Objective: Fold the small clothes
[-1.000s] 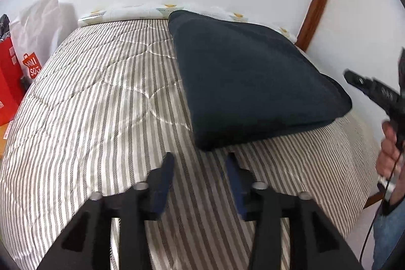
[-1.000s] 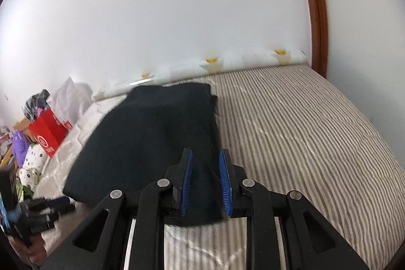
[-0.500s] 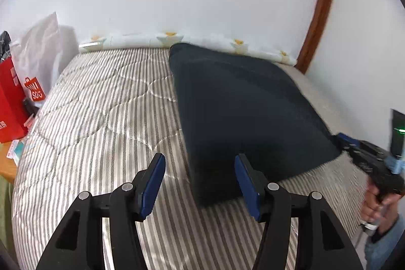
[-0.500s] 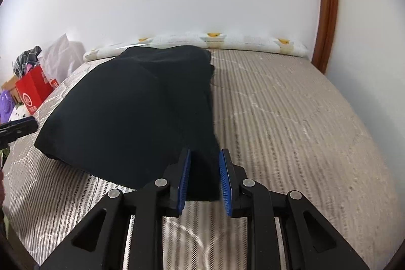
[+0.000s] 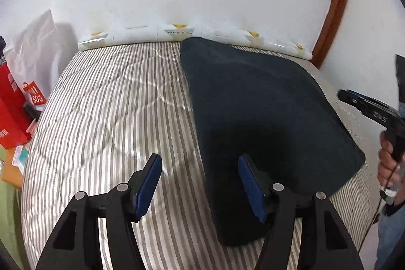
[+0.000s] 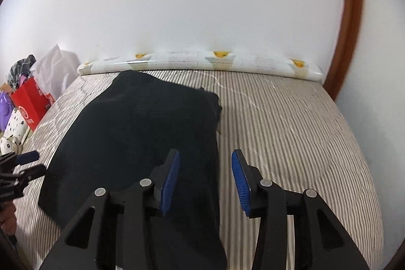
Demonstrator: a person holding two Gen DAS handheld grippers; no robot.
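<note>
1. The left claw [image 5: 200, 184] hangs with its jaws wide apart and nothing between them, straddling the near left edge of the cloth [image 5: 258, 113]. That spread looks set to pinch the edge, though no pad touches it.
2. The dark cloth lies flat on the striped bed [image 5: 106, 103], one long side running toward the wall. It lies clear of the bed's edges on both sides, which leaves room to lay a fold over.
3. The right claw [image 6: 205, 181] is also parted and empty, poised over the cloth's near right edge [image 6: 215, 168]. Both tools sit at matching near corners, likely so the cloth can be lifted evenly.
4. Red bags [image 5: 15, 108] stand by the bed's left side, well apart from the work.
</note>
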